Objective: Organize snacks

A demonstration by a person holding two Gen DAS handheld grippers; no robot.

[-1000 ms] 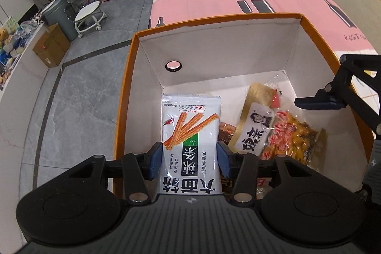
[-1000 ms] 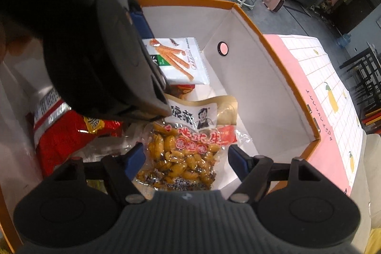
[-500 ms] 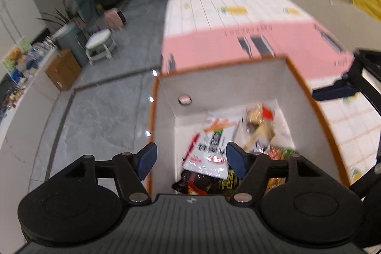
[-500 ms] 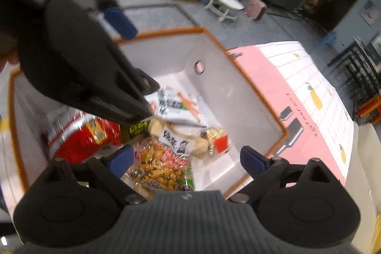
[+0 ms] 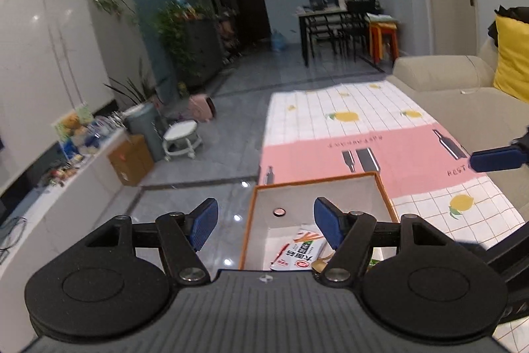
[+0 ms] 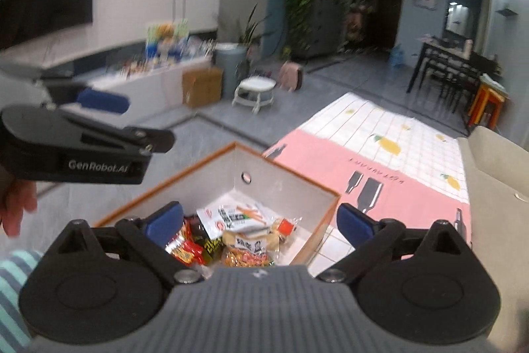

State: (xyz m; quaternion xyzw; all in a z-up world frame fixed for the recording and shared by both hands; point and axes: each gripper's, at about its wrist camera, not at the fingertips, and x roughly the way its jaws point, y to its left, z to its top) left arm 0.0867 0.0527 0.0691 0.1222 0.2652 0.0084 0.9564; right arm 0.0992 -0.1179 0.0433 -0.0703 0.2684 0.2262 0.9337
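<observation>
An orange-rimmed white box [image 6: 281, 184] stands on the table and holds several snack packets. Among them are a white packet printed with orange sticks [image 6: 236, 215], a red packet [image 6: 183, 248] and a tan packet [image 6: 251, 242]. My right gripper [image 6: 260, 220] hovers above the box; its jaws are opening and nothing is between them. My left gripper [image 5: 265, 220] is open and empty, raised over the box's near left side [image 5: 317, 184]. From there the white packet [image 5: 297, 255] shows low inside the box. One blue pad [image 6: 102, 100] of the left gripper appears at the left of the right wrist view.
A pink and white lemon-print cloth [image 5: 363, 121] covers the table beyond the box. A beige sofa [image 5: 446, 78] with a yellow cushion [image 5: 512, 55] lies to the right. On the grey floor at left are a white stool [image 5: 182, 138] and a cardboard box [image 5: 130, 157]. A person's hand [image 6: 16, 200] is at far left.
Both grippers rose out of the box and tilted up toward the room, jaws widening. The white stick packet left the left jaws and now lies in the box.
</observation>
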